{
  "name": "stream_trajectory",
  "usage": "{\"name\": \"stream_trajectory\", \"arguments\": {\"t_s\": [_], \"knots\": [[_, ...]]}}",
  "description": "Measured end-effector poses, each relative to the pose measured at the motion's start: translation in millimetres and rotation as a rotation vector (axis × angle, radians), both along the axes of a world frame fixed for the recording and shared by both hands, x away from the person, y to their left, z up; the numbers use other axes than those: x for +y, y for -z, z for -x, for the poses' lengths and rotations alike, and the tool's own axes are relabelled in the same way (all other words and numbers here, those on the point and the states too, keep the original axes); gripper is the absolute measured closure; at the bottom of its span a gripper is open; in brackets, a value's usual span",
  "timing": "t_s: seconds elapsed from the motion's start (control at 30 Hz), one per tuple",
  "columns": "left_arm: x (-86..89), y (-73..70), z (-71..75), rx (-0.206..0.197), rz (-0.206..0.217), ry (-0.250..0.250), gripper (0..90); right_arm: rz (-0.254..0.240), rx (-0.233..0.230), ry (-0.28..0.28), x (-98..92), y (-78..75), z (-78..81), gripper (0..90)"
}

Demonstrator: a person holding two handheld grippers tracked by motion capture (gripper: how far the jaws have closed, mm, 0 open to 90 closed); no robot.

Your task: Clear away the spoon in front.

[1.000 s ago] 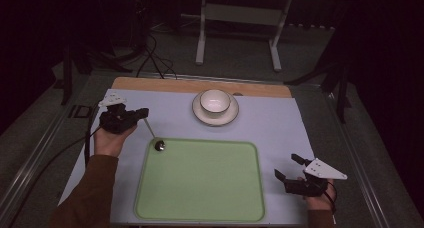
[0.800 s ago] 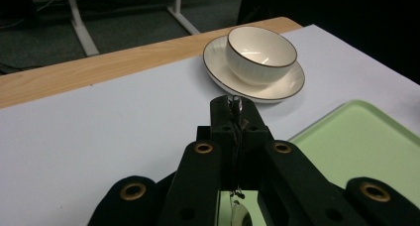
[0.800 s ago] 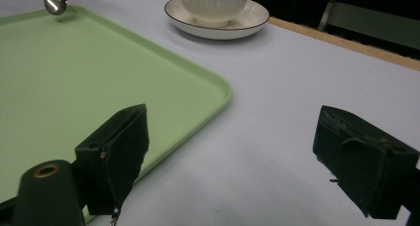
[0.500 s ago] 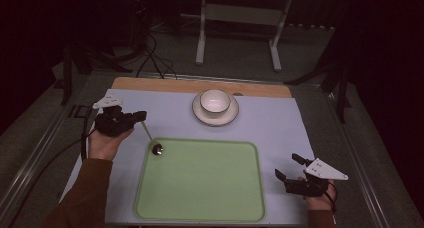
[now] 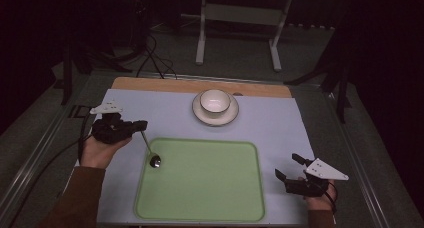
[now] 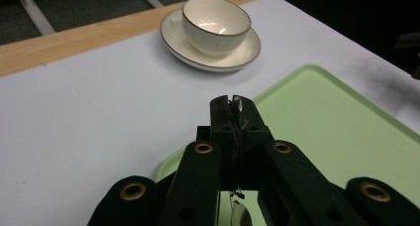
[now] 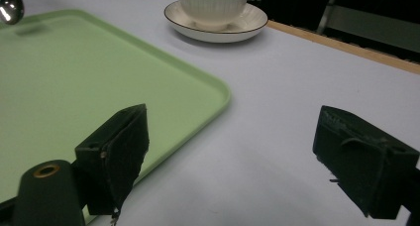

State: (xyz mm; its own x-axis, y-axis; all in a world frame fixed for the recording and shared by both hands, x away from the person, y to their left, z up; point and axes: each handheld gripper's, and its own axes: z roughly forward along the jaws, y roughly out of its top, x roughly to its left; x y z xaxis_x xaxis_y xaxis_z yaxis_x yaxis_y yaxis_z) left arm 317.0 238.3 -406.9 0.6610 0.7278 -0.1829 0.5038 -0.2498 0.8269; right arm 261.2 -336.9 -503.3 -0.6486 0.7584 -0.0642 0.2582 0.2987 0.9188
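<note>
— What's in hand?
— The left gripper has its jaws pinched on a spoon handle; the bowl end hangs below them over the tray edge, seemingly mid-carry.
— And next?
— Probably lowering it; bare tray lies ahead. The right gripper rests wide open, empty.

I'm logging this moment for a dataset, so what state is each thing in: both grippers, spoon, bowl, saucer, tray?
Left gripper: shut on the spoon's handle.
Right gripper: open, holding nothing, beside the tray.
Spoon: held aloft, head hanging down over the tray's left edge.
Bowl: upright, empty, on the saucer.
Saucer: flat on the table, under the bowl.
Tray: flat, empty.
</note>
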Motion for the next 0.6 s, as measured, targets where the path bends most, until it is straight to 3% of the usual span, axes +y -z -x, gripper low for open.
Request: {"name": "stream_trajectory", "arguments": {"t_s": [0.47,0.6], "knots": [[-14.1,16.0,-4.2,0.093,-0.019,0.066,88.9,-0.004,-0.003,-0.005,-0.2,-0.3,0.4,13.9],[-17.1,20.5,-7.1,0.097,-0.012,0.082,88.3,-0.004,-0.003,-0.004,-0.4,-0.4,0.3,13.9]]}}
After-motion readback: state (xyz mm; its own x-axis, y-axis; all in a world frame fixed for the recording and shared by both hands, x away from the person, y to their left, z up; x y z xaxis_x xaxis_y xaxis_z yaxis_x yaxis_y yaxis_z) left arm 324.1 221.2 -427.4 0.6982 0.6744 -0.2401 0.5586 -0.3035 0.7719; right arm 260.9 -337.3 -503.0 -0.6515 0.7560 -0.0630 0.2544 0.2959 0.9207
